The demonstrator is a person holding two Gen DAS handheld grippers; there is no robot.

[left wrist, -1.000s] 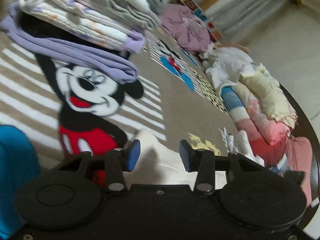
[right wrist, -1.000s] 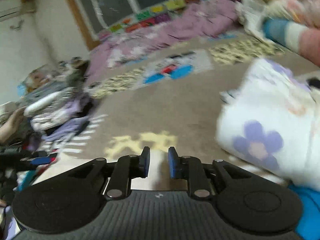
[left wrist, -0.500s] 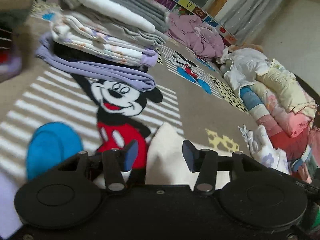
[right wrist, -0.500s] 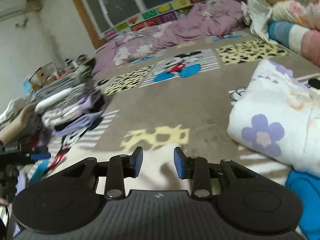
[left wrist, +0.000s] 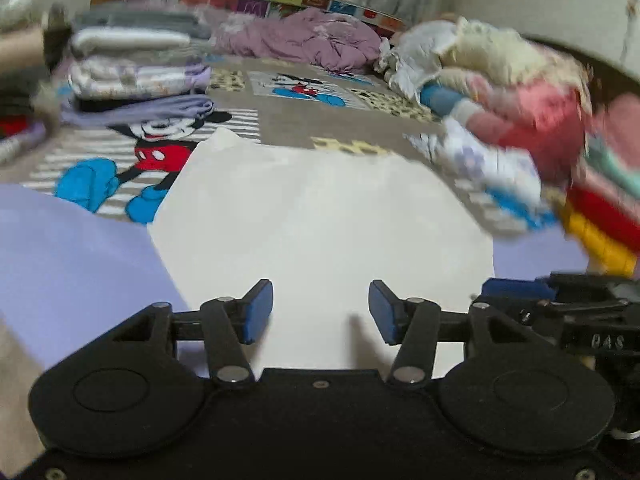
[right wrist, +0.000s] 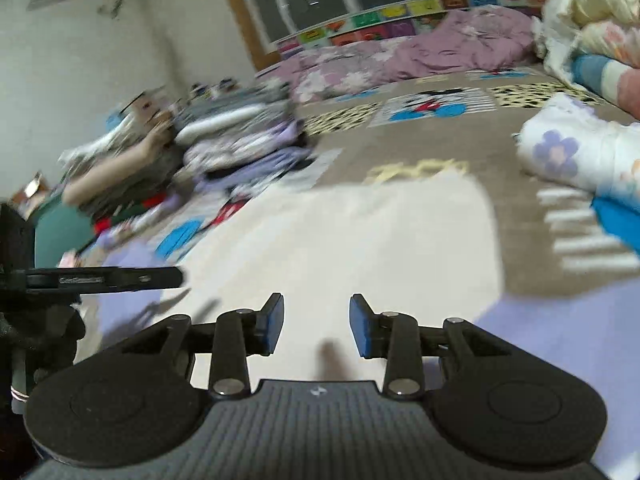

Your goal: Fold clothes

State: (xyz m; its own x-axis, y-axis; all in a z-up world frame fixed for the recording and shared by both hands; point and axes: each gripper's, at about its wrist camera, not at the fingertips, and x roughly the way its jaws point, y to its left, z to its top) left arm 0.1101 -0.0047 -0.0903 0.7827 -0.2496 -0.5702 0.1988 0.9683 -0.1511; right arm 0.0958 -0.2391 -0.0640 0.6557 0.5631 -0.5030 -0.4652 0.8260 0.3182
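A cream white garment [left wrist: 320, 216] lies flat on the cartoon-print rug, on top of a pale lilac cloth [left wrist: 68, 248]. It also shows in the right wrist view [right wrist: 352, 240]. My left gripper [left wrist: 320, 312] is open and empty, held just above the garment's near edge. My right gripper [right wrist: 317, 328] is open and empty, also above the near edge, to the right of the left one. Part of the left gripper's body [right wrist: 100, 276] shows at the left of the right wrist view.
A stack of folded clothes [left wrist: 136, 68] stands at the back left. A purple bedding heap [left wrist: 312, 40] lies at the back. Unfolded clothes [left wrist: 520, 92] are piled along the right, with a floral white piece [right wrist: 580, 156] nearest. A person's arm [right wrist: 120, 172] reaches into the stack.
Both grippers have pulled back toward the near edge of the white garment, which now lies spread in front of them. The right gripper's jaws have opened wider.
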